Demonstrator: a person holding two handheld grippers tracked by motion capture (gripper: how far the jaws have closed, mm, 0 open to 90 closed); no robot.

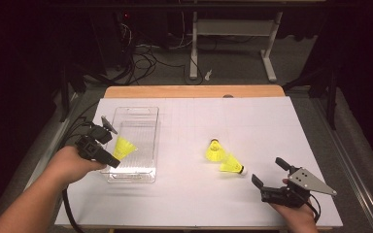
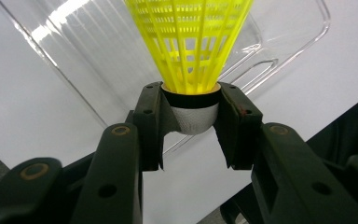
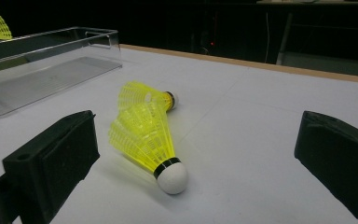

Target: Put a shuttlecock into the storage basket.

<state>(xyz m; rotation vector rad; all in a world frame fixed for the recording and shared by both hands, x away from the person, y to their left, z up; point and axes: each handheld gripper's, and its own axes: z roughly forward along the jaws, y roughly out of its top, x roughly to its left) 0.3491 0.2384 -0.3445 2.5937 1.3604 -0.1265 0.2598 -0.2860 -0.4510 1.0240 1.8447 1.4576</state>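
Observation:
My left gripper (image 1: 108, 143) (image 2: 193, 128) is shut on the white cork of a yellow shuttlecock (image 1: 125, 147) (image 2: 189, 49), whose skirt hangs over the clear plastic tray (image 1: 145, 115) (image 2: 279, 51) at the table's left. Two more yellow shuttlecocks lie on the white table: one (image 1: 214, 150) (image 3: 144, 95) farther off, one (image 1: 232, 165) (image 3: 149, 140) nearer, with its cork toward my right gripper. My right gripper (image 1: 268, 172) (image 3: 198, 158) rests open near the front right edge, the nearer shuttlecock just ahead of its jaws.
The tray (image 3: 51, 70) has low clear walls and a ribbed floor. A wooden table edge (image 1: 194, 91) runs along the back. Beyond it are desk legs (image 1: 193, 48) and cables on the floor. Bare white surface lies between the tray and the two loose shuttlecocks.

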